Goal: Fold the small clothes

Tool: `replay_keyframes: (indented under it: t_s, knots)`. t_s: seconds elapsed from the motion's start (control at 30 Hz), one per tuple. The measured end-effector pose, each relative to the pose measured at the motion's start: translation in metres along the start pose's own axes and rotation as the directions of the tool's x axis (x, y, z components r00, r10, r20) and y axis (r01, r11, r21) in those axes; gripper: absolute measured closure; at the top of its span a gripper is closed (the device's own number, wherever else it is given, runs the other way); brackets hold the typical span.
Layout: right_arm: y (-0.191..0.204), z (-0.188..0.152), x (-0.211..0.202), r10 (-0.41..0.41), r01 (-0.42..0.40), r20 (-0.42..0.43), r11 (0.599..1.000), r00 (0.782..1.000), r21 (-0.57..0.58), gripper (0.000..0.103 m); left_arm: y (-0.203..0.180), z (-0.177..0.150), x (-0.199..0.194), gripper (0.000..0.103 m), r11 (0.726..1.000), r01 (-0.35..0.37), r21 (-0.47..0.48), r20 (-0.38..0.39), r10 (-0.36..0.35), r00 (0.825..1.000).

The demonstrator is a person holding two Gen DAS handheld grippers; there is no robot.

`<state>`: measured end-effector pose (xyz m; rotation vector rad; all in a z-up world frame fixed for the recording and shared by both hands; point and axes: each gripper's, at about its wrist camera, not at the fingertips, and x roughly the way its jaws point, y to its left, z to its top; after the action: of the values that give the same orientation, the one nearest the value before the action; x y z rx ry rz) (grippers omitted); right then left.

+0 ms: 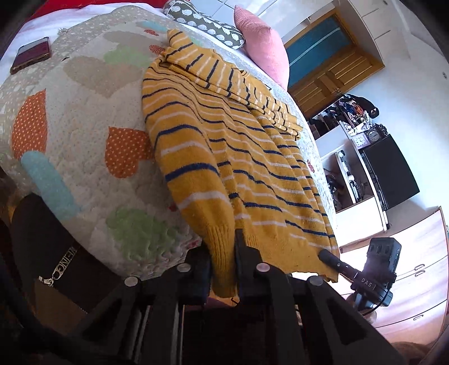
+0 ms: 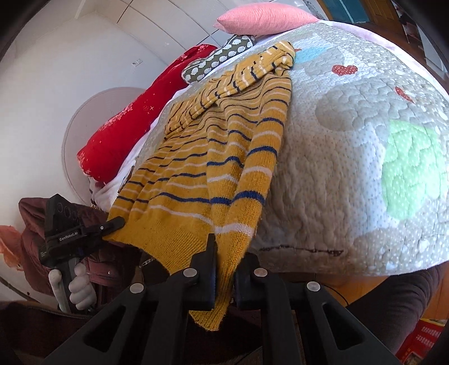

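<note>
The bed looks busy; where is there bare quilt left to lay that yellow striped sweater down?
Bare quilt lies between the sweater and the phone, and wide on the sweater's other side. It is crowded at the head: pink pillow, dotted cushion, red bedding.

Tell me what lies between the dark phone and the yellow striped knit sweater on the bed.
Only bare heart-patterned quilt separates the dark phone from the yellow striped knit sweater; the left wrist view shows it.

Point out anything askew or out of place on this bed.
The striped sweater lies slanted, its hem pulled off the quilt edge by both grippers, and one sleeve is crumpled across the top. A phone sits near the far corner.
</note>
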<state>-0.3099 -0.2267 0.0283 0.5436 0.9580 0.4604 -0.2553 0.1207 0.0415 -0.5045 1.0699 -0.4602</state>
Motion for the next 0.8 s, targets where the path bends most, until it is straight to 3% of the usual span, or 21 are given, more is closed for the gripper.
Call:
replay_keyframes:
  t_s: [0.17, 0.37, 0.6, 0.8]
  knots:
    - [0.014, 0.029, -0.003, 0.044, -0.042, 0.046, 0.998, 0.998, -0.041, 0.093, -0.021, 0.037, -0.015, 0.090, 0.997, -0.013, 0.074, 0.082, 0.007, 0.997]
    - [0.046, 0.117, 0.015, 0.075, -0.057, 0.129, 0.989, 0.989, -0.139, 0.093, -0.034, 0.126, -0.006, 0.090, 0.994, -0.055, 0.096, 0.187, 0.037, 0.982]
    - [0.040, 0.226, 0.075, 0.002, 0.009, 0.141, 0.997, 0.990, -0.079, 0.093, -0.020, 0.226, 0.063, 0.090, 0.992, -0.118, 0.047, 0.125, 0.111, 0.986]
    - [0.014, 0.285, 0.134, -0.097, 0.097, 0.105, 0.995, 0.990, 0.003, 0.093, 0.003, 0.284, 0.120, 0.089, 0.989, -0.149, -0.008, 0.055, 0.149, 0.987]
